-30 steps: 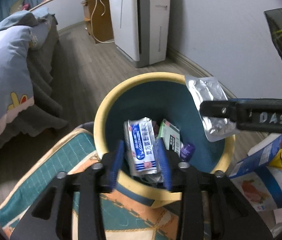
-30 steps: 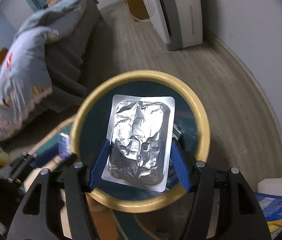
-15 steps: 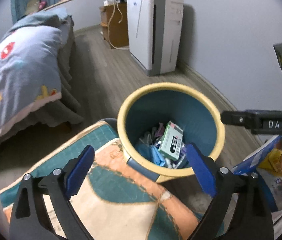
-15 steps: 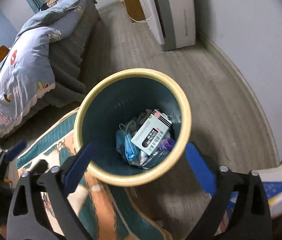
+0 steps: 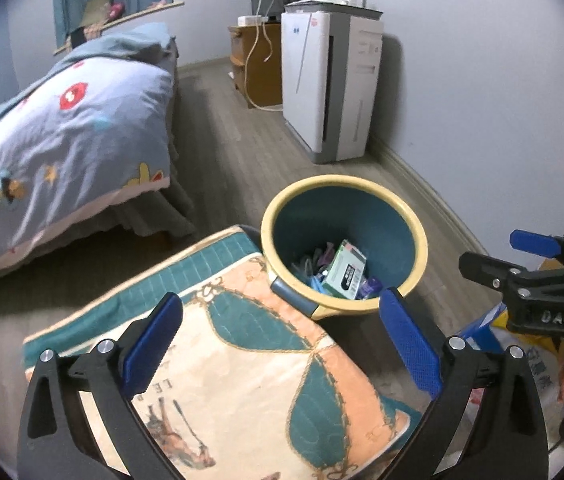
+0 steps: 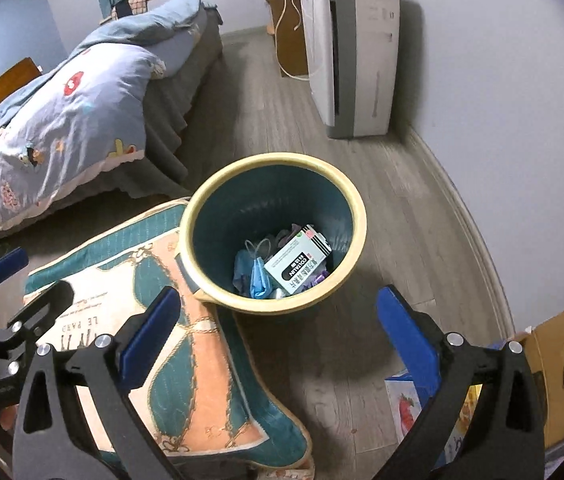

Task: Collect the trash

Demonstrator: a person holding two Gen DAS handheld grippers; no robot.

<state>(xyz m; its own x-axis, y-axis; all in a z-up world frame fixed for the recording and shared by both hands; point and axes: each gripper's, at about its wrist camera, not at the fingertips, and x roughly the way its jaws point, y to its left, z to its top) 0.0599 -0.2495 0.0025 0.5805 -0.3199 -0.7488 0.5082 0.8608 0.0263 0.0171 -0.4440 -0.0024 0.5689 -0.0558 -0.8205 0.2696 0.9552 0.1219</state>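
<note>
With their blue pads spread as wide as they go and nothing between them, the left gripper point(image 5: 280, 346) and the right gripper point(image 6: 280, 338) hang empty above the floor; both sets of jaws have just been opening. Directly under the left gripper lies a patterned teal-and-peach mat point(image 5: 242, 364), one edge tucked against the waste bin point(image 6: 196, 240), a yellow-rimmed tub with a teal inside. The collected trash sits at its bottom: a white-and-green medicine box point(image 6: 297, 266) on top, a crumpled blue face mask point(image 6: 258, 280) beside it, and some purple scraps point(image 5: 369, 286) I cannot identify. All of it looks light. The box should be stiff enough to pinch across its narrow sides, though it would likely crush under a hard squeeze; the mask is limp and best taken by a bunched fold. To the right of the bin, near the right gripper, a blue printed carton point(image 6: 405, 404) lies on the floor. Farther off stand a white air purifier point(image 5: 331, 84) against the wall and a bed point(image 5: 62, 128).
</note>
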